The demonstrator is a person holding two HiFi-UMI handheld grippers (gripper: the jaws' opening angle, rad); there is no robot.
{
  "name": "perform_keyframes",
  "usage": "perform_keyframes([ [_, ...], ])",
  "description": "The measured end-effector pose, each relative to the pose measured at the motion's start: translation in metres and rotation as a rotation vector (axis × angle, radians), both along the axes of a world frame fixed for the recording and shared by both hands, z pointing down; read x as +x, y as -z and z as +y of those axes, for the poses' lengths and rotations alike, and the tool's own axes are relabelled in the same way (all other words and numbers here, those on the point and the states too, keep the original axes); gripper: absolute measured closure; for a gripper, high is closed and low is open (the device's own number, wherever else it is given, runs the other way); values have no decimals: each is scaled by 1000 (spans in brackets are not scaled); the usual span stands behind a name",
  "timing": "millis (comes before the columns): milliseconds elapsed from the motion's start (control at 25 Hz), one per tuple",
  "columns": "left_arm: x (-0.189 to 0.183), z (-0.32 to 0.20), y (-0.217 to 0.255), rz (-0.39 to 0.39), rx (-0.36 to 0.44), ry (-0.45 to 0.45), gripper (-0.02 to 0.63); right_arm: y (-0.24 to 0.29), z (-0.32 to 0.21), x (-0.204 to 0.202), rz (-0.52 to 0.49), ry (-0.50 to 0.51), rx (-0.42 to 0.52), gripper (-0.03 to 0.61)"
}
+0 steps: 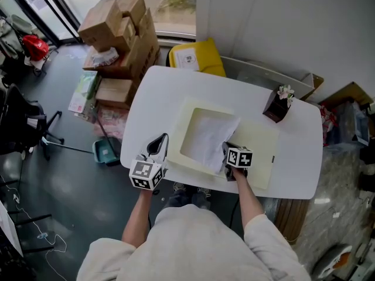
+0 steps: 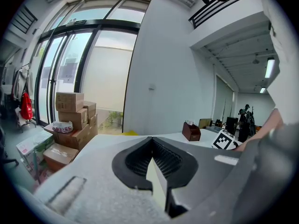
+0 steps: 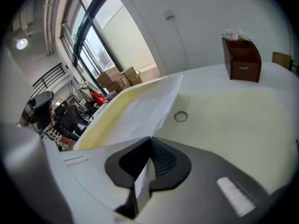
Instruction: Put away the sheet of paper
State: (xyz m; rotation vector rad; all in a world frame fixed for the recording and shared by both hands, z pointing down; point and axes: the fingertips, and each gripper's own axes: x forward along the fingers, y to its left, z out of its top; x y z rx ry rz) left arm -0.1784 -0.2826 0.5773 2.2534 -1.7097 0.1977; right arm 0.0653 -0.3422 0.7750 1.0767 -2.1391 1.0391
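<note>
Ideally, the thin white paper sheet (image 3: 145, 110) pinched by the right gripper (image 3: 148, 140) should be lowered flat into the shallow cream box (image 1: 191, 108) ahead; the left gripper (image 2: 152, 143) is closed, empty.

Loose cream short-sleeved shirt (image 1: 193, 242)

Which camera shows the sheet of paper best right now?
The head view: it shows nearly the whole sheet of paper lying in the cream box, its edge held by the right hand-held gripper. The right gripper view shows only the part near its shut jaws. The left gripper view misses it.
</note>
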Motion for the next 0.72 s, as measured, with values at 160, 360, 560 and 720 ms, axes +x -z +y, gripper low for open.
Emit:
perform_keyframes([
  [160,-7,-4,-2,2,-4,8,609,-4,-1,-17,2,58,-13,577],
  [360,-11,-7,-4,6,-7,16,609,-6,-3,-31,7,93,-33,577],
  [560,-19,-6,-5,8,-11,30,609,-7,-5,-46,1,123,-39,577],
  [720,-24,-3,-5,5,-14,44,609,-7,-5,-53,24,141,-42,577],
])
